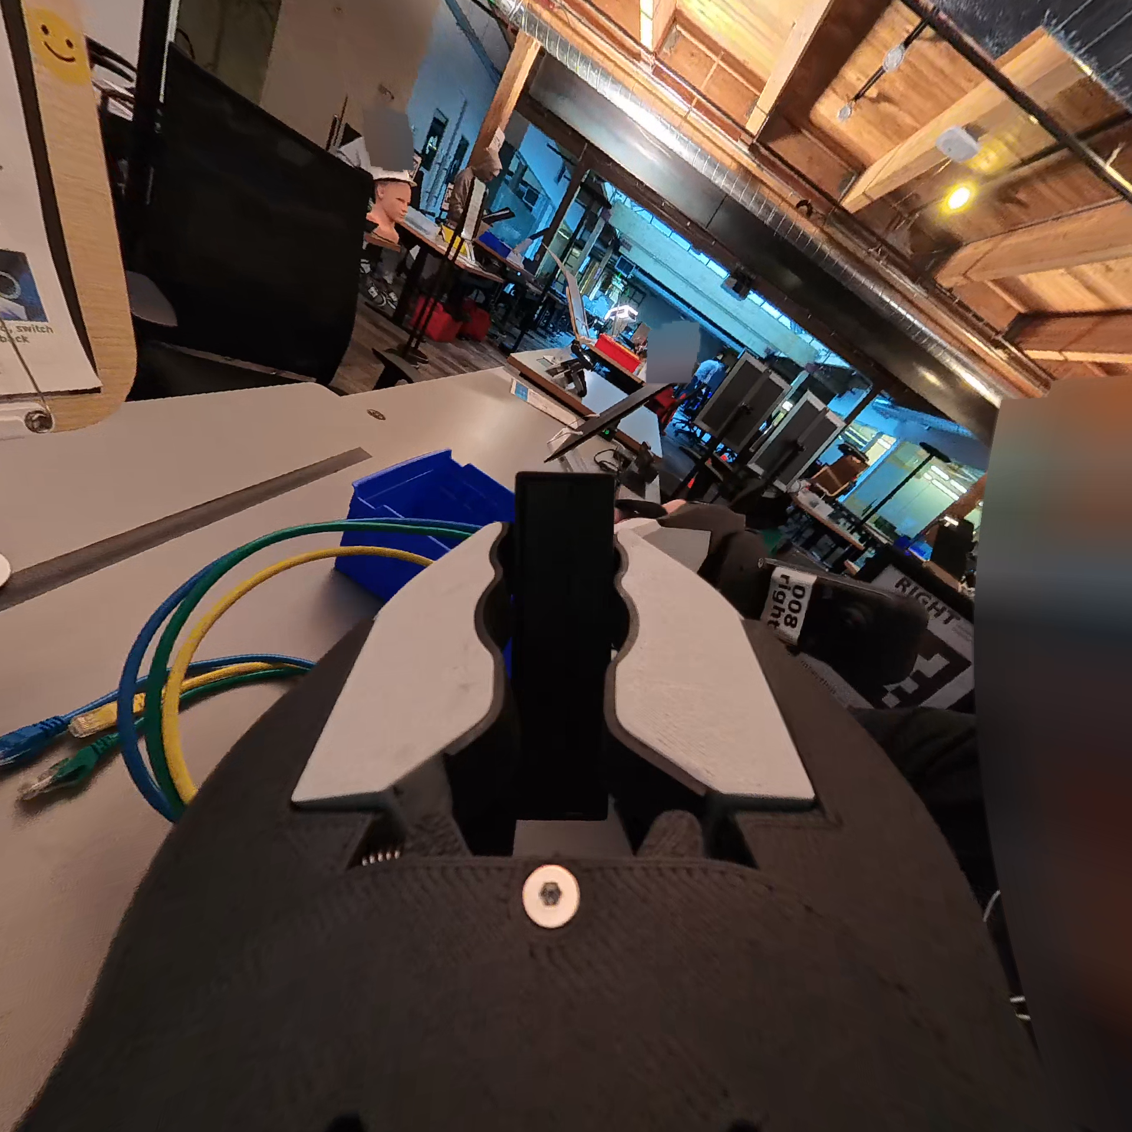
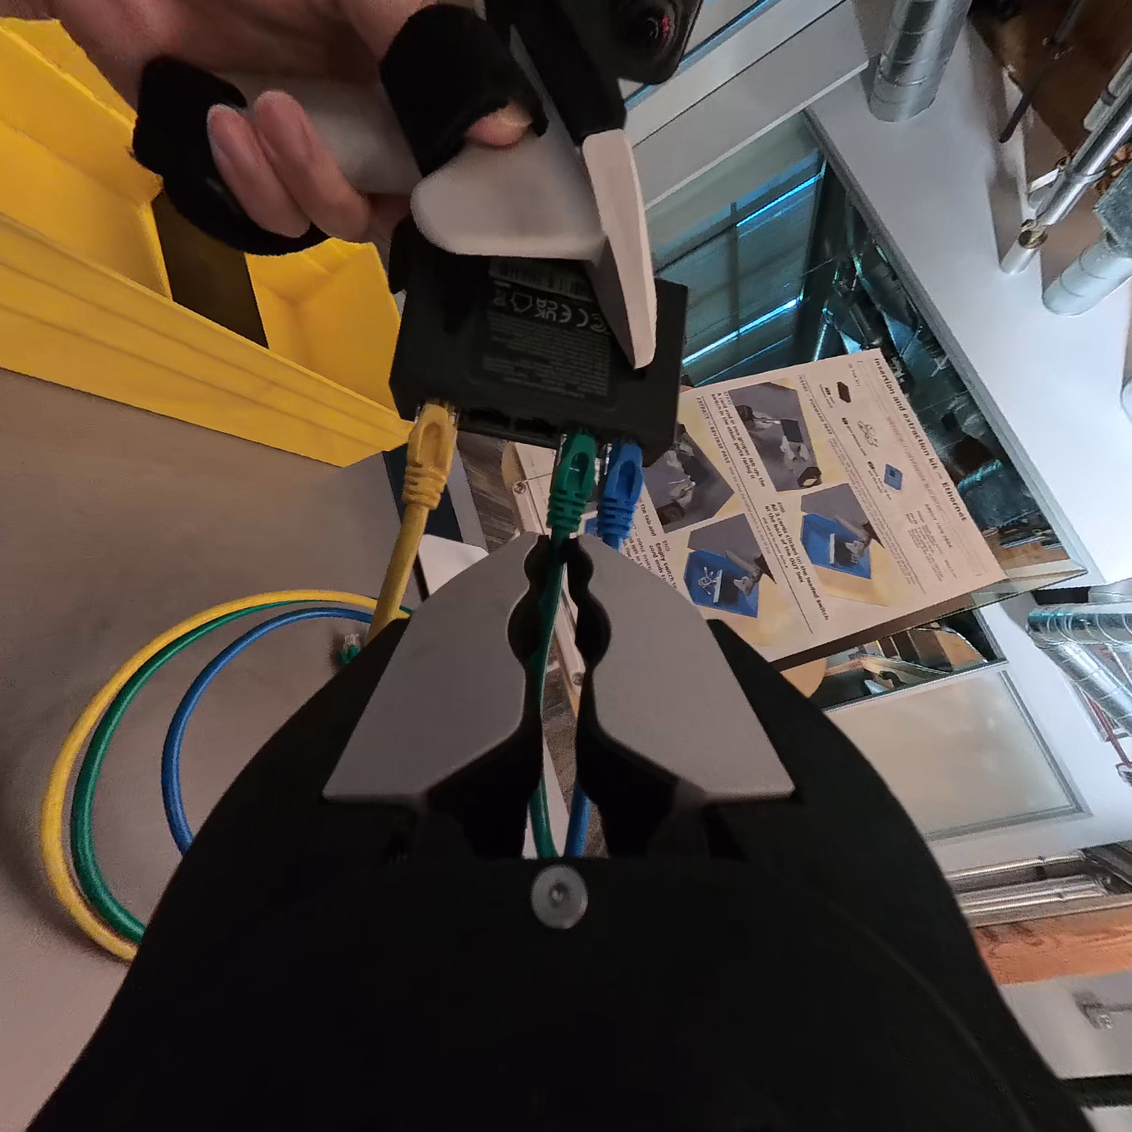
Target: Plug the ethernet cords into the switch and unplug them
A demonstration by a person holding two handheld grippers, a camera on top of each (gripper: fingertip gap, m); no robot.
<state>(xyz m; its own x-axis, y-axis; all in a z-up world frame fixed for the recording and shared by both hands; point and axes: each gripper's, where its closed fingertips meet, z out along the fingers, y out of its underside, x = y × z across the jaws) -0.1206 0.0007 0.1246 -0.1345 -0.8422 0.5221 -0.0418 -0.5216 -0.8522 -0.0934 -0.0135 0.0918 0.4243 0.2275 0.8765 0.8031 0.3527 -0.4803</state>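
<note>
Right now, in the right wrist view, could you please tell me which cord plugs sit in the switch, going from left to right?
Yellow plug → green plug → blue plug, all seated along the edge of the black switch.

The left gripper [image 1: 560, 545] is clamped on the switch [image 1: 562, 643], its grey fingers [image 1: 429, 661] pressed to both sides. A gloved hand [image 2: 306, 122] holds it from above. The right gripper [image 2: 557, 542] points up at it, fingertips nearly together around the green cord [image 2: 545, 643].
</note>
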